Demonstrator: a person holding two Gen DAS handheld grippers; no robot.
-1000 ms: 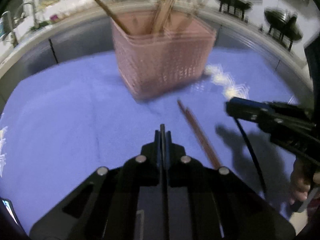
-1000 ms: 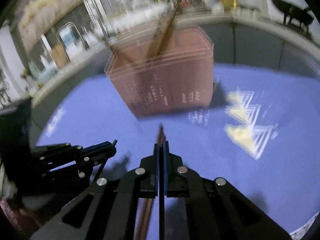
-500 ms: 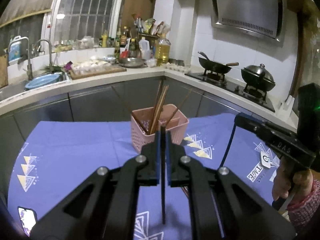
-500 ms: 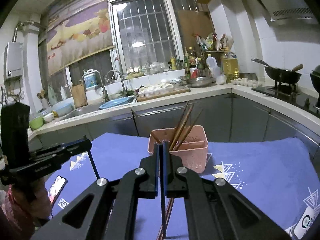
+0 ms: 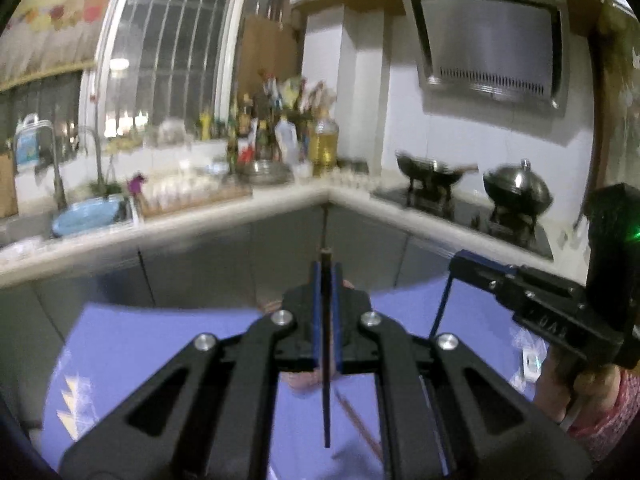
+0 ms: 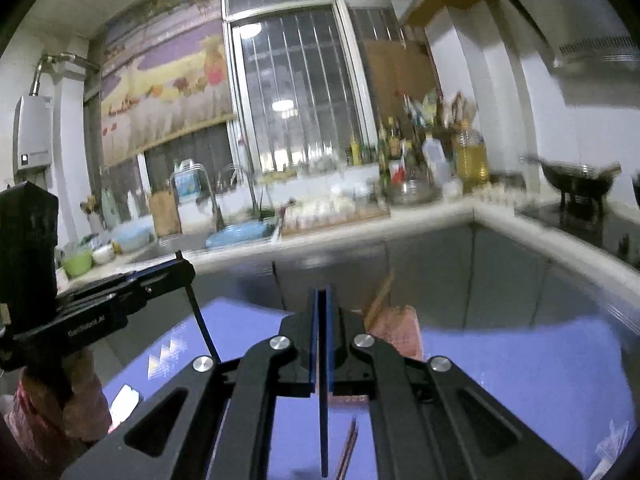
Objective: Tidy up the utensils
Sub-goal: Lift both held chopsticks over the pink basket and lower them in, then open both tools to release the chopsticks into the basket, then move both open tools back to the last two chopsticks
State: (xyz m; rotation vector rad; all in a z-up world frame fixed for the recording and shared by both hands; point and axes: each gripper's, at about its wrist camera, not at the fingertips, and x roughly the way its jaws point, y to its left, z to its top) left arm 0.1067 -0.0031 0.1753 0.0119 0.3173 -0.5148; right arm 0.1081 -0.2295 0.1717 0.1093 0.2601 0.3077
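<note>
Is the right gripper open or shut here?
Shut, and empty. In the right wrist view the right gripper has its blue pads pressed flat together, nothing between them.

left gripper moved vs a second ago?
Yes. The left gripper has risen and tilted up: the pink basket filled the upper left wrist view before, and now sits low behind the shut fingers, with the counter above.
</note>
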